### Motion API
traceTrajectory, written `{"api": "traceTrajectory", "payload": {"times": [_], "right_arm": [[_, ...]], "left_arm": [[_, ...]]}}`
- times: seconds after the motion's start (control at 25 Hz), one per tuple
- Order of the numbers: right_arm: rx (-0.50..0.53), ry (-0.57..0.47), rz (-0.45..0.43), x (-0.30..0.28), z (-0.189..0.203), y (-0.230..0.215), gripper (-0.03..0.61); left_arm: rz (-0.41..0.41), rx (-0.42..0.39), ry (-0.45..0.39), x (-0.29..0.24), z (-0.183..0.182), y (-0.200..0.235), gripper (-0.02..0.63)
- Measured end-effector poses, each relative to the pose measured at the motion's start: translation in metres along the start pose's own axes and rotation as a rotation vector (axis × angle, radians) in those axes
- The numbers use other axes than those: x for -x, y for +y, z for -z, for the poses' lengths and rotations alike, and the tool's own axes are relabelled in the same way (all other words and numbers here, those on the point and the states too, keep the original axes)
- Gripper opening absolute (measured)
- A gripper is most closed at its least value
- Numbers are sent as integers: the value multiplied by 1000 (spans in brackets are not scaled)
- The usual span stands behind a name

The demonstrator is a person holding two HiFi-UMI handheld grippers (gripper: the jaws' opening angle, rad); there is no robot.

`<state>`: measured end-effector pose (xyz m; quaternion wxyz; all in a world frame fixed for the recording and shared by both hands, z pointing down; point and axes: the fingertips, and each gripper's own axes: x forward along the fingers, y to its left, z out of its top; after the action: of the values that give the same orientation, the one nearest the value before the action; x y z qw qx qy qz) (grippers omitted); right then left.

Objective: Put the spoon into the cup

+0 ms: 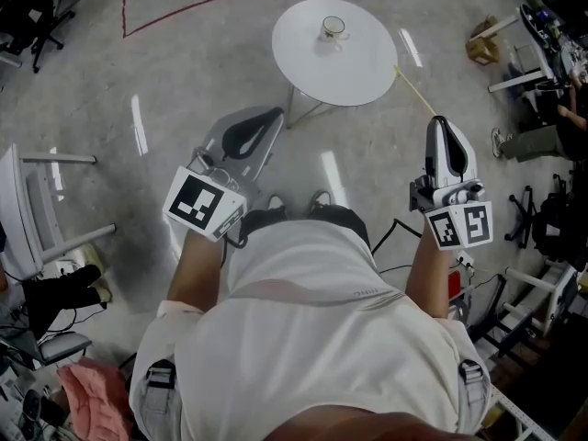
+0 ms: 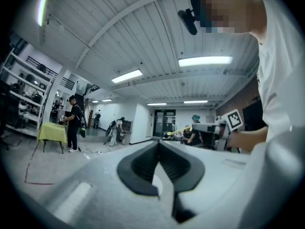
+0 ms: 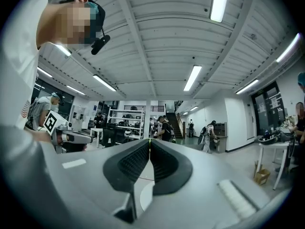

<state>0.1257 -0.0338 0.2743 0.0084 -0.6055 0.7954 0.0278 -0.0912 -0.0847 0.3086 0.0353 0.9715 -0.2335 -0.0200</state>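
The person's white shirt [image 1: 312,338] fills the bottom of the head view, and a small line of print on its front is too fine to read. The only other markings are the black-and-white square patterns on the left marker cube [image 1: 204,202] and the right marker cube [image 1: 462,225]; they carry no letters. No brand can be made out on either tool. The left gripper [image 1: 264,120] is held out low on the person's left. In the left gripper view its dark ribbed pads [image 2: 143,163] meet at the tips with nothing between them. The right gripper [image 1: 442,125] points forward on the person's right. In the right gripper view its jaws are pressed together, with a thin yellow sliver pinched at the very tip. That sliver is the spoon [image 1: 415,90], a slim yellow stick that runs from the jaw tips up and to the left, so that its far end lies over the edge of the round white table [image 1: 367,72]. The cup [image 1: 333,28] stands upright on the far part of that table, well apart from both grippers and from the spoon's far end. A red line [image 1: 193,7] crosses the grey floor [image 1: 110,81] beyond the left gripper.
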Motion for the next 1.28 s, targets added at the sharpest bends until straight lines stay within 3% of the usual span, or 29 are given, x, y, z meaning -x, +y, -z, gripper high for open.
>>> {"api": "traceTrajectory", "payload": {"times": [0.24,0.56,0.96,1.28], "right_arm": [[-3,13,-44,-47,9,-18,12],[-34,-30,-111,-138,24,-75,12],[-115,29,-182,-256,56,-212,12],[-217,158,-242,-335,120,-303,12]], "left_arm": [[-29,7,10,-25,3,32,3],[-137,-17,23,-78,2,97,3],[-193,-27,64,-225,-8,164,3],[-312,-28,94,-311,5,223,3]]}}
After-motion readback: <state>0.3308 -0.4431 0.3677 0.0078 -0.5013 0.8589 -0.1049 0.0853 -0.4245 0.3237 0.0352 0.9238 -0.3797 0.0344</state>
